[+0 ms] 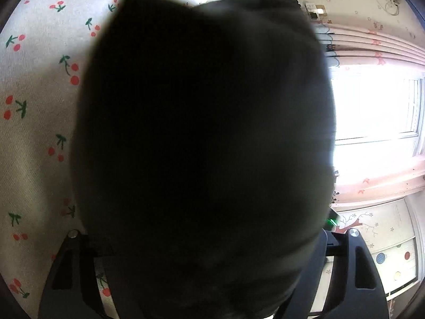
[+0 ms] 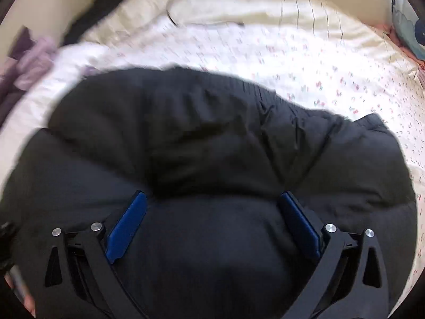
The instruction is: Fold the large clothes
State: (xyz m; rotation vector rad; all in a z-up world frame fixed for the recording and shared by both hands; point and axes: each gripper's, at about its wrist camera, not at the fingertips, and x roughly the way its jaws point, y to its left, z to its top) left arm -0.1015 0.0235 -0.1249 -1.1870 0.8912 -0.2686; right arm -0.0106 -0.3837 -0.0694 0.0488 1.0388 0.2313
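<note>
The black padded jacket (image 2: 217, 175) lay puffed up on the cherry-print bedsheet (image 2: 332, 79), toward the near edge of the bed, its bulk bunched in thick folds. The right gripper (image 2: 212, 202) hung over it with its blue pads (image 2: 127, 226) spread wide, a swell of the jacket bulging up between them without being pinched. At the left gripper (image 1: 202, 239) dark fabric crowded right up against the camera and hid the fingertips, so I could not tell whether that claw gripped it or stood released. Beyond, pink curtains (image 1: 372, 47) framed a bright window (image 1: 377, 106), and a cream quilt (image 2: 239, 8) lay rumpled at the bed's far edge.
</note>
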